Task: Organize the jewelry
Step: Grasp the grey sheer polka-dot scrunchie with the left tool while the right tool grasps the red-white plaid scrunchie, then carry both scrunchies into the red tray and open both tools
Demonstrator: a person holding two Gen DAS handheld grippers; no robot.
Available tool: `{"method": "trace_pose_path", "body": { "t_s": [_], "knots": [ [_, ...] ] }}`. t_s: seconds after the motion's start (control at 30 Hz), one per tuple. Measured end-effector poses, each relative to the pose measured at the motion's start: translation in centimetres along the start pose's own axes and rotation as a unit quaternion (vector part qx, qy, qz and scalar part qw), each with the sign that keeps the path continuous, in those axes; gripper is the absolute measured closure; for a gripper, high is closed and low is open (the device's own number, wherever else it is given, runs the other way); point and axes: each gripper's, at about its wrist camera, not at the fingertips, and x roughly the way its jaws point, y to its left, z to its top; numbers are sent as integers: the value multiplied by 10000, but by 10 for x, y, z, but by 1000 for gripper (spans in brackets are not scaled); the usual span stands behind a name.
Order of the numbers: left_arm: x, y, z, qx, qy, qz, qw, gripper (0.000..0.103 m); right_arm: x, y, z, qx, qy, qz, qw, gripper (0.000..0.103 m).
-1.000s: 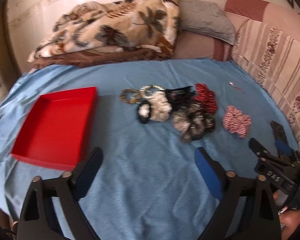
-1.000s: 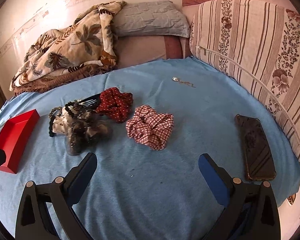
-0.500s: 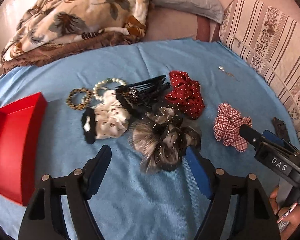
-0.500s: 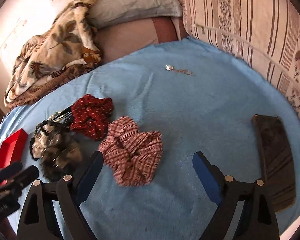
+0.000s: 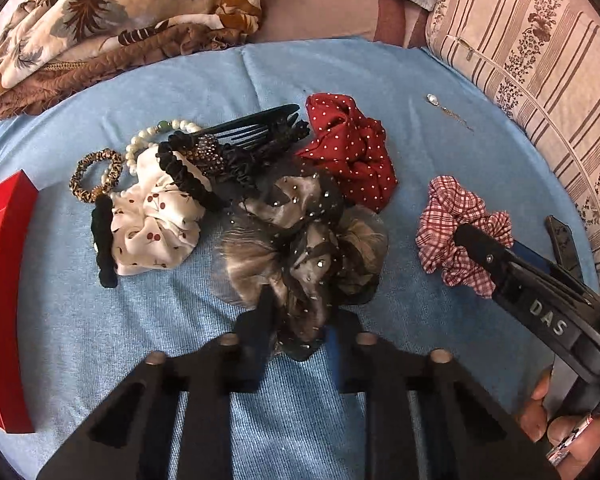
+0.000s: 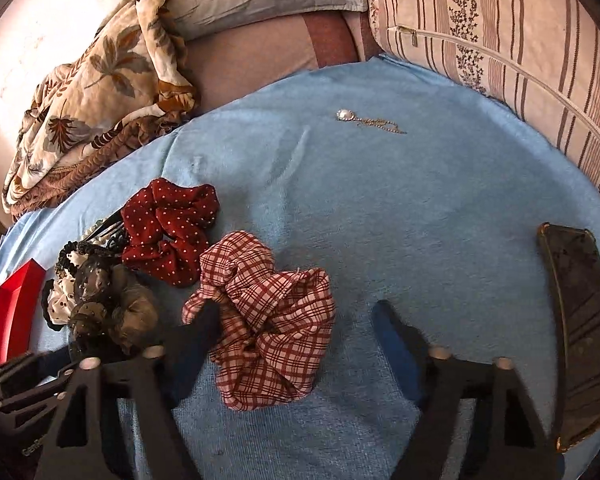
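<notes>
A pile of hair accessories and jewelry lies on the blue cloth. My left gripper points down at the pile's near edge, its jaws closing, with the lower fold of the grey-brown sparkly scrunchie pinched between the pads. My right gripper straddles the red plaid scrunchie, jaws closing. Its left finger touches the fabric and its right finger stands clear of it. A red box sits at the far left.
The pile also holds a red dotted scrunchie, a white cherry scrunchie, a black comb, a pearl bracelet and a leopard band. A pendant lies apart. A dark phone lies right. Blanket and pillows border the cloth.
Both grippers moved forward and down onto the scrunchies. The left jaws narrowed sharply around the grey-brown scrunchie. The right jaws narrowed around the plaid one.
</notes>
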Motion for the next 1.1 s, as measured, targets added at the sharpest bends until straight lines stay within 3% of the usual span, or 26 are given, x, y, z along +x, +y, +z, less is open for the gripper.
{"method": "trace_pose_path", "body": {
  "t_s": [0.07, 0.17, 0.57, 0.87, 1.1],
  "knots": [
    [-4, 1, -1, -43, -14, -23, 10000, 88, 0, 1, 0, -19, 51, 161, 9999, 72],
    [-15, 6, -4, -135, -54, -136, 9998, 90, -7, 7, -3, -131, 0, 194, 9997, 85],
    [-110, 32, -37, -316, -705, -393, 9962, 90, -67, 46, -15, -642, -265, 429, 9967, 89],
    [-168, 129, -65, -715, -1067, 465, 9906, 90, -98, 115, -19, -1127, -194, 1082, 9875, 89],
    [-181, 231, -67, -1336, -1018, 1242, 9779, 90, -92, 209, -20, -1593, 139, 1783, 9709, 89]
  ]
}}
